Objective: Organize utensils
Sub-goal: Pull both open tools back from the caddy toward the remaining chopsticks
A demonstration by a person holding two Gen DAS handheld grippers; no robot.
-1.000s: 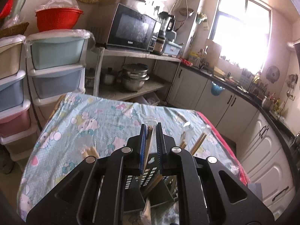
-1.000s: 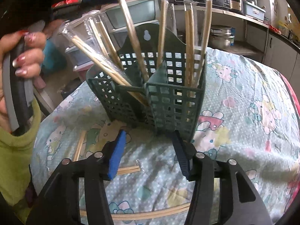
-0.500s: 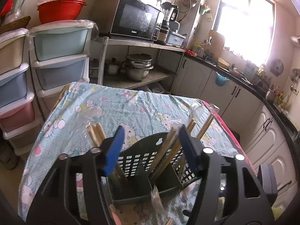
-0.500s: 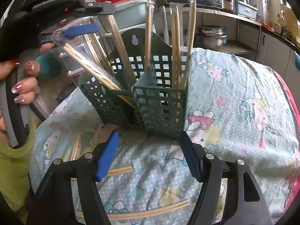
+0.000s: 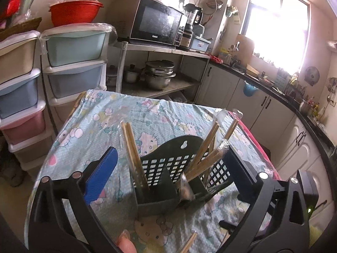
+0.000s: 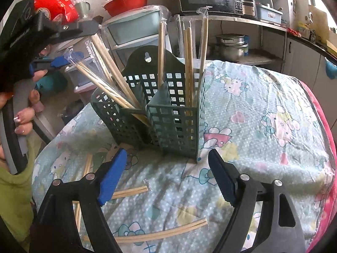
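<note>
One green utensil caddy (image 6: 168, 113); three wrapped chopstick pairs (image 6: 162, 235) loose on cloth; left hand-held gripper (image 5: 168, 172) and right hand-held gripper (image 6: 168, 179) opening, empty.

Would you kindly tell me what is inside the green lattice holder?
The green lattice holder holds several pairs of wrapped wooden chopsticks standing or leaning in its compartments. Their lower ends and the holder's floor are hidden by its walls and dividers.
</note>
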